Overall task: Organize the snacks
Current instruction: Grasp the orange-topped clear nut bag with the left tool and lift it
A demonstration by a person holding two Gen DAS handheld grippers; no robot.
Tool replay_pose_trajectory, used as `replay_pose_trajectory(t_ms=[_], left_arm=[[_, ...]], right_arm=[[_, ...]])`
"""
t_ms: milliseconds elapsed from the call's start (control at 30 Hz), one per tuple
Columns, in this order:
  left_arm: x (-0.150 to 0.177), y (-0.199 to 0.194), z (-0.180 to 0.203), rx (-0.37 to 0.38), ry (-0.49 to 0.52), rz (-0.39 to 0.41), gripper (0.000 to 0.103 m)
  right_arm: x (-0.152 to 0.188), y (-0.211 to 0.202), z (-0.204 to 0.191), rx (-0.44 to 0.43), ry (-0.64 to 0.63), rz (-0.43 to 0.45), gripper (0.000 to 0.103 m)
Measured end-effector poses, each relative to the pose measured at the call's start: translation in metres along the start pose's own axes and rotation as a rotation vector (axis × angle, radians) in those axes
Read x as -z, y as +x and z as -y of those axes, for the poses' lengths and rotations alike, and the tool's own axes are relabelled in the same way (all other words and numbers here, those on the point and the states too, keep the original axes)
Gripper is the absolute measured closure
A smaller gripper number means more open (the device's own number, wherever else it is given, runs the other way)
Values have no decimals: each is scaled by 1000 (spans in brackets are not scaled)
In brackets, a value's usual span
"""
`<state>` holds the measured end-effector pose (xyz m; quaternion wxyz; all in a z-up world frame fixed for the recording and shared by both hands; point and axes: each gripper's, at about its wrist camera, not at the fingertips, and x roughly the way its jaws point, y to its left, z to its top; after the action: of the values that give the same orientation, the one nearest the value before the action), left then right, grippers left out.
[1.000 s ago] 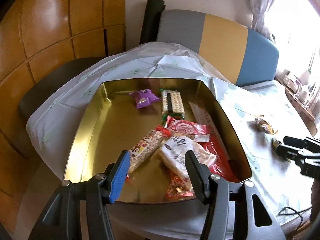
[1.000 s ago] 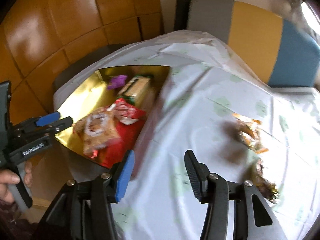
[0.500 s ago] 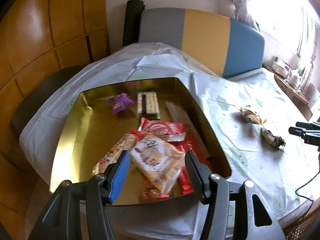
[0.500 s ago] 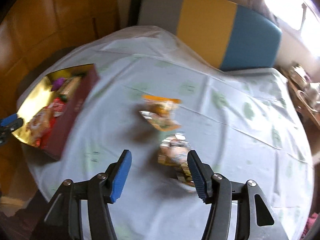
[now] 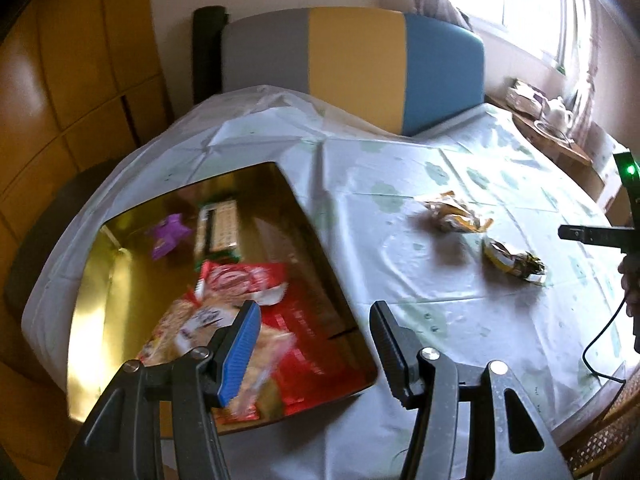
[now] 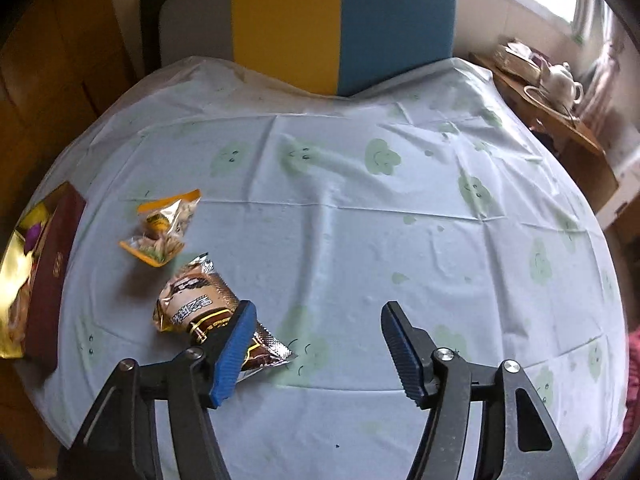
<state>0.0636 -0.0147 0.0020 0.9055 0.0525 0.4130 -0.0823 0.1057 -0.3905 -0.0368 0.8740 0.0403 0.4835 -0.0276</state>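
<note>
The table (image 6: 360,208) is carrying my box (image 5: 120,280) at nine o'clock, with packets inside. Two packets are lying on the cloth: orange (image 6: 162,226), brown (image 6: 200,304). My right gripper (image 6: 316,344) has just been opening, empty; my left gripper (image 5: 316,340) is hovering released.

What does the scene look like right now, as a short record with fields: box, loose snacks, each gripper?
box: gold-lined box, at the table's left edge, open
in box: purple packet, green-edged pack, red wrappers, more packets, blurred
loose snacks: orange packet and brown packet, side by side on the tablecloth, outside the box
left gripper: open, empty, over the box's near corner
right gripper: jaws have just been opening, nothing between them; brown packet lies by its left finger
</note>
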Motion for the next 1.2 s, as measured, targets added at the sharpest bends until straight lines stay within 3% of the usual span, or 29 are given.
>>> replay_pose_trajectory(t_ms=[667,833,1000,1200], left_arm=[[-26,49,83,112,138,-104,45],[-41,70,91,157,86,-157,45],[-61,87,100,208,37,-182,45],[-92,121,110,293,-108,-258,45]], right_arm=[[0,-6,8,-37,70,-12,29],[-1,-8,9,-41,78,-2,23],[-2,-9,8,-39,72,3,22],[-3,-11,6,-40,64,11,22]])
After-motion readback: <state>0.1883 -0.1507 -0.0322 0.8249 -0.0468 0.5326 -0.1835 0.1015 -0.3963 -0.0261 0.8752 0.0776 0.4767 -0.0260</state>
